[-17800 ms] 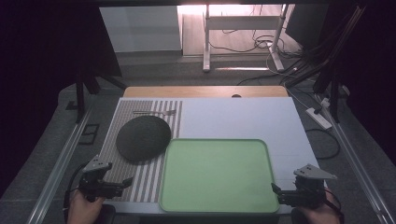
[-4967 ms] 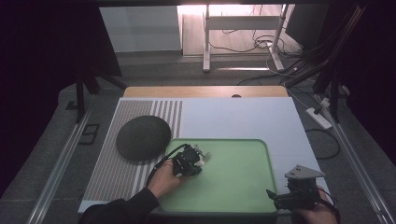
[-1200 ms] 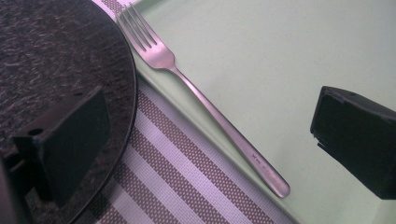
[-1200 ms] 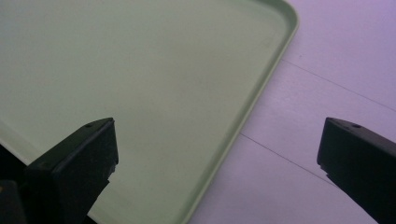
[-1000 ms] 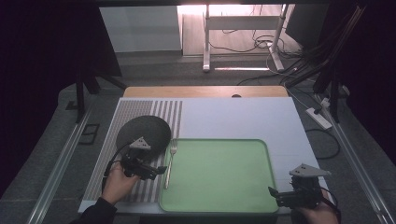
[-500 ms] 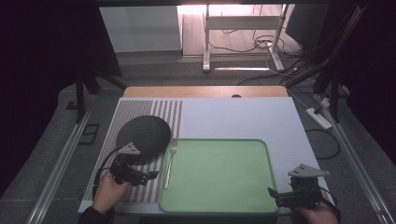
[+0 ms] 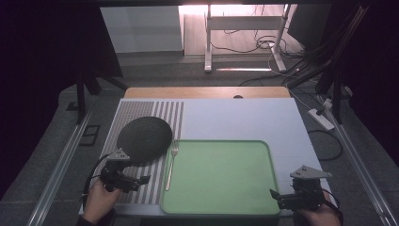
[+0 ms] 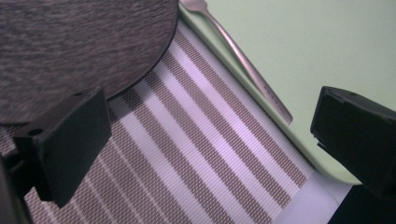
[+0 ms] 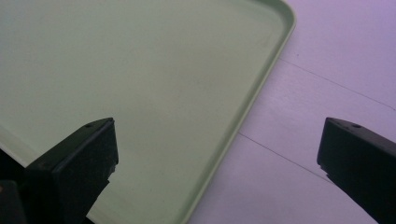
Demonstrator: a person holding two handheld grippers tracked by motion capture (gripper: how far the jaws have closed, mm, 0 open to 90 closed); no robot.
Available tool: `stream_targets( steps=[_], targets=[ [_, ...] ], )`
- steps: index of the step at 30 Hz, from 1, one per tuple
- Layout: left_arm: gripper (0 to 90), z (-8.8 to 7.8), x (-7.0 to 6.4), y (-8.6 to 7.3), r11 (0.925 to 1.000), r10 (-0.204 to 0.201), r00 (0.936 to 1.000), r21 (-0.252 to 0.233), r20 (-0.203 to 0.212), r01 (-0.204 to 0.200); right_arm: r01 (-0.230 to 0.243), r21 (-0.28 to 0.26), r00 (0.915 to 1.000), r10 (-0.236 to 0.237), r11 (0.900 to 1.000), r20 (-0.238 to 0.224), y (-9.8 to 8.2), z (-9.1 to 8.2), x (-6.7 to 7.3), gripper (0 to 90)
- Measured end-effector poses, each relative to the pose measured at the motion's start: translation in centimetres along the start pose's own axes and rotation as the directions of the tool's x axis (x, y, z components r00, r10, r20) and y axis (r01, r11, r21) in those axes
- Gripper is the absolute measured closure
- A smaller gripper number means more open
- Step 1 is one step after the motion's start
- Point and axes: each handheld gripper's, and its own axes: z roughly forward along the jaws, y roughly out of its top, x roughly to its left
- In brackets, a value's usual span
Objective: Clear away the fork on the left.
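Fork [image 7: 170, 162] now lies on the striped mat [image 7: 141, 183] just beside the left rim of the green tray [image 7: 220, 176], tines toward the far side, handle running back toward the person. The left gripper [image 7: 141, 180] has let go of it and pulled back to the near left corner, jaws wide and empty over the stripes; in the left gripper view the fork's handle [image 8: 243, 60] rests along the tray edge, well clear of both jaws. Five seconds ago that gripper was over the tray's far left corner, and half a second ago it was a little farther up the mat, so the retreat looks finished (placement step done, I'd judge). The dark round plate [image 7: 144, 138] sits on the mat as before, fork just to its right, close but whether touching I cannot tell. The right gripper [image 7: 275, 195] is parked at the tray's near right corner, jaws spread wide with nothing between them, barely shifted from earlier pictures. Likely next is another item for the setting, though nothing else is on the table.
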Motion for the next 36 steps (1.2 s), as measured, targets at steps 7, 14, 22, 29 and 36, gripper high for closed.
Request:
stream_targets(
  steps=[7,14,22,29,36],
  targets=[
    [0.0,-1.0,0.2,-1.0,0.9995,-0.025,0.9996,-0.020,-0.013,0.025,0.000,0.001,1.0000,0.000,1.000,0.000,0.0,0.0,0.0,0.0],
    [0.0,-1.8,0.1,-1.6,0.9990,-0.034,0.9977,-0.029,-0.058,0.033,-0.002,0.002,1.0000,0.002,1.000,0.001,0.0,0.0,0.0,0.0],
    [0.0,-2.6,0.2,-2.2,0.9978,-0.052,0.9960,-0.044,-0.073,0.049,-0.003,0.004,1.0000,0.003,1.000,0.001,0.0,0.1,0.0,0.0],
    [0.0,-3.1,0.1,-2.7,0.9982,-0.047,0.9954,-0.040,-0.084,0.044,-0.001,0.007,1.0000,0.001,1.000,0.002,0.0,0.1,0.1,0.0],
    [0.0,-3.3,-0.2,-3.1,0.9994,-0.034,0.9955,-0.012,-0.088,0.033,0.004,0.010,1.0000,-0.004,1.000,0.004,0.1,0.1,0.2,0.0]
  ],
)
